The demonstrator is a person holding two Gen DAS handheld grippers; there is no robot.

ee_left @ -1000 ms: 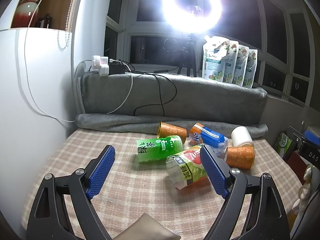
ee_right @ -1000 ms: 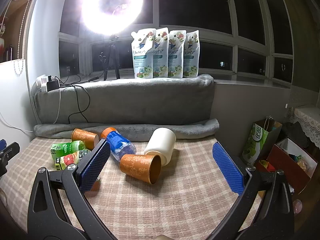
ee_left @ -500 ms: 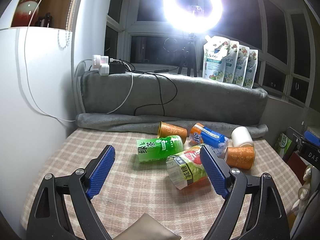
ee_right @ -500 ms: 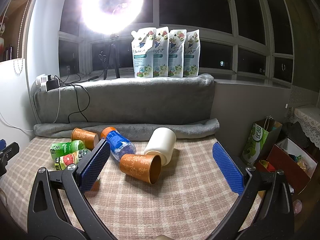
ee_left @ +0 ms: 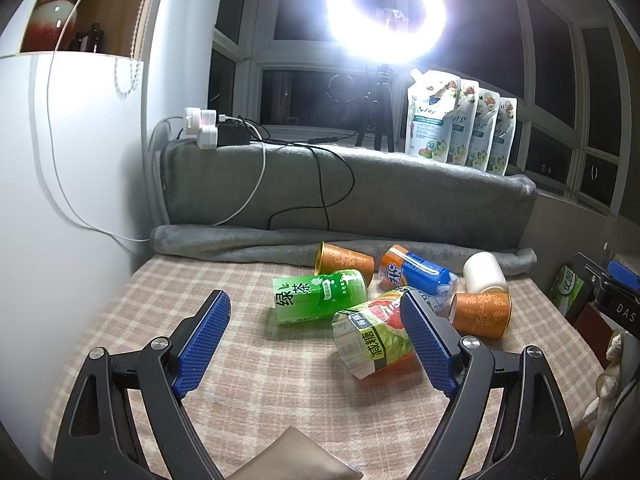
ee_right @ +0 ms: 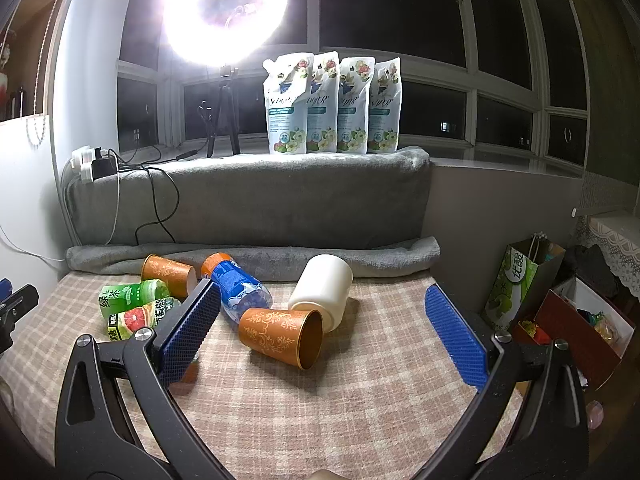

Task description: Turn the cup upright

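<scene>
Three cups lie on their sides on the checked cloth. An orange patterned cup [ee_right: 280, 335] lies nearest my right gripper, mouth toward me; it also shows in the left wrist view [ee_left: 482, 314]. A white cup [ee_right: 322, 289] lies just behind it and touches it. A second orange cup [ee_right: 168, 273] lies at the back by the grey blanket. My right gripper [ee_right: 320, 334] is open and empty, hovering just short of the near orange cup. My left gripper [ee_left: 316, 338] is open and empty, short of the bottles.
A green tea bottle [ee_left: 318, 295], a grapefruit-label bottle [ee_left: 372, 334] and a blue-label bottle [ee_right: 236, 290] lie among the cups. A rolled grey blanket [ee_right: 248, 256] lines the back. Bags and boxes [ee_right: 520, 280] stand off the right edge. A white cabinet [ee_left: 60, 200] bounds the left.
</scene>
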